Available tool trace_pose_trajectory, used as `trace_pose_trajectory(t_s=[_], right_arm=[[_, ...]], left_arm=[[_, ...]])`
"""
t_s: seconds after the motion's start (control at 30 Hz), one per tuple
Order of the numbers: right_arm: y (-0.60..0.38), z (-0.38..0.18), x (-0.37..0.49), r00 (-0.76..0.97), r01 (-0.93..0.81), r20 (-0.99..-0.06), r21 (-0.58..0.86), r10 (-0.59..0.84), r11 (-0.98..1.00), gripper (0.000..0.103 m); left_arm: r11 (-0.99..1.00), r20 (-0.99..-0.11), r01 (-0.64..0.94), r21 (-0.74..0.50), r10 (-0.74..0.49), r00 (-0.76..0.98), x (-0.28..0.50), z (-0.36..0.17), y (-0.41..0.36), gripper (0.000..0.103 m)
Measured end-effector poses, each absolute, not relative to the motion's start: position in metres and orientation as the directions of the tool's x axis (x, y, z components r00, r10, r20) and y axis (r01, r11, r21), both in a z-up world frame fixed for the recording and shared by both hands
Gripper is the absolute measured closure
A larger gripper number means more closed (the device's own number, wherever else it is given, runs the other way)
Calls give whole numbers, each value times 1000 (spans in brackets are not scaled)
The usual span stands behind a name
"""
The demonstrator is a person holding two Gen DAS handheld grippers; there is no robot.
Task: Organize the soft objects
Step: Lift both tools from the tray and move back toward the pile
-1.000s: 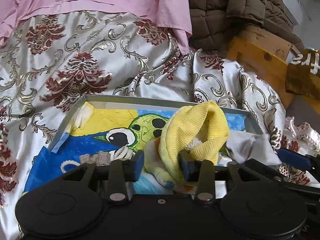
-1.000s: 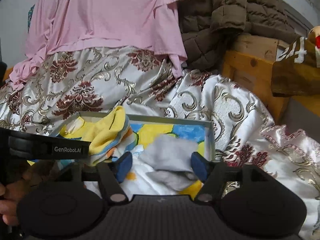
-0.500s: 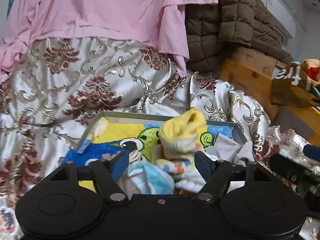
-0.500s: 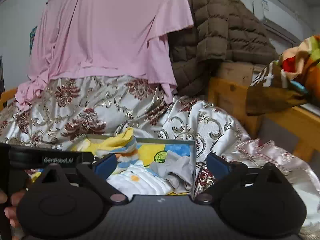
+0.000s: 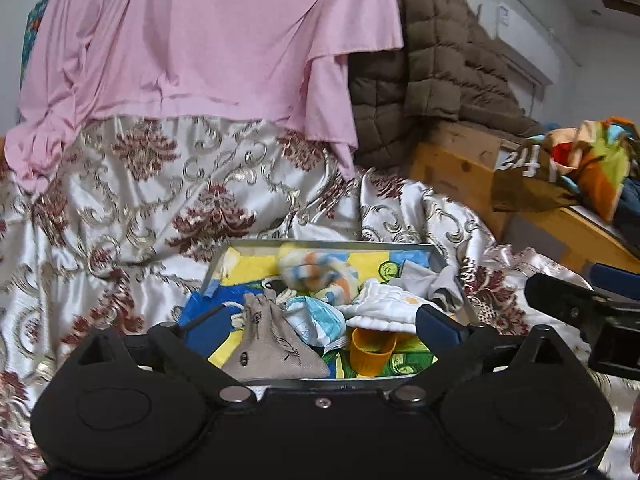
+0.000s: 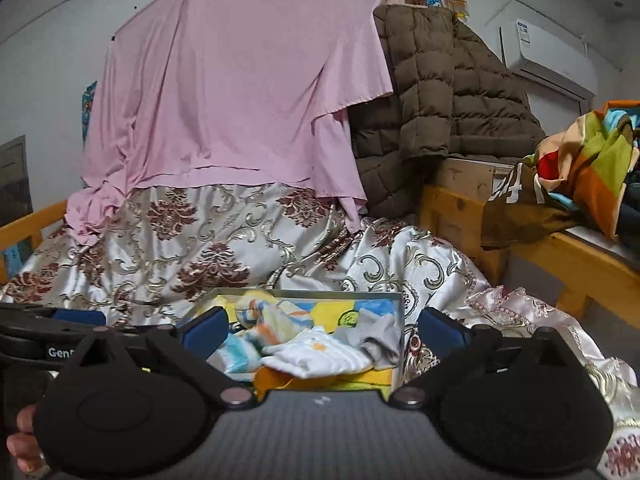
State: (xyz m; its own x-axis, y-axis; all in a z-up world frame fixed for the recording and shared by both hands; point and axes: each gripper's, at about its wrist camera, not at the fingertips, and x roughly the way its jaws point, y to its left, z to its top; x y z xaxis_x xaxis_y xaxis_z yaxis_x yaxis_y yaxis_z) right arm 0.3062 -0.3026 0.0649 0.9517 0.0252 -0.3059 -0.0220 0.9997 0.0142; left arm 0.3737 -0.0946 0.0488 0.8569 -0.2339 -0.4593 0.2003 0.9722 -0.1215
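A shallow grey box (image 5: 332, 243) with a cartoon-printed bottom lies on the patterned satin bedspread (image 5: 160, 208). In it are a yellow, orange and blue striped sock (image 5: 316, 272), a grey cloth (image 5: 428, 280), a white quilted cloth (image 5: 380, 304), a blue-white cloth (image 5: 316, 316), a beige drawstring pouch (image 5: 268, 340) and an orange cup (image 5: 372, 346). My left gripper (image 5: 322, 326) hangs above the box's near edge, jaws opening, pads touching nothing. My right gripper (image 6: 322, 326) hovers beside it over the same box (image 6: 312, 292), jaws also opening and empty; the grey cloth (image 6: 372, 332) lies beyond them.
A pink sheet (image 6: 240, 100) hangs behind the bed, with a brown quilted jacket (image 6: 440, 120) to its right. A wooden frame (image 6: 560, 256) carries a colourful blanket (image 6: 588, 160) at far right. A hand (image 6: 24, 440) holds the left gripper's handle.
Both grippers pulled back and up from the box while their jaws spread wide. The left one let go of the yellow sock, the right one of the grey cloth; both lie in the box.
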Motion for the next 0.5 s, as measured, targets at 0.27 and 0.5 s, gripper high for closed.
trace_pose_trajectory(t_s=[0.27, 0.5], right_arm=[[-287, 76, 263, 960, 11, -280, 43, 1, 999, 0], [-272, 75, 224, 964, 38, -266, 115, -6, 993, 0]], left_arm=[[972, -411, 198, -127, -233, 881, 321, 70, -66, 1], [973, -397, 132, -189, -199, 896, 270, 62, -30, 1]])
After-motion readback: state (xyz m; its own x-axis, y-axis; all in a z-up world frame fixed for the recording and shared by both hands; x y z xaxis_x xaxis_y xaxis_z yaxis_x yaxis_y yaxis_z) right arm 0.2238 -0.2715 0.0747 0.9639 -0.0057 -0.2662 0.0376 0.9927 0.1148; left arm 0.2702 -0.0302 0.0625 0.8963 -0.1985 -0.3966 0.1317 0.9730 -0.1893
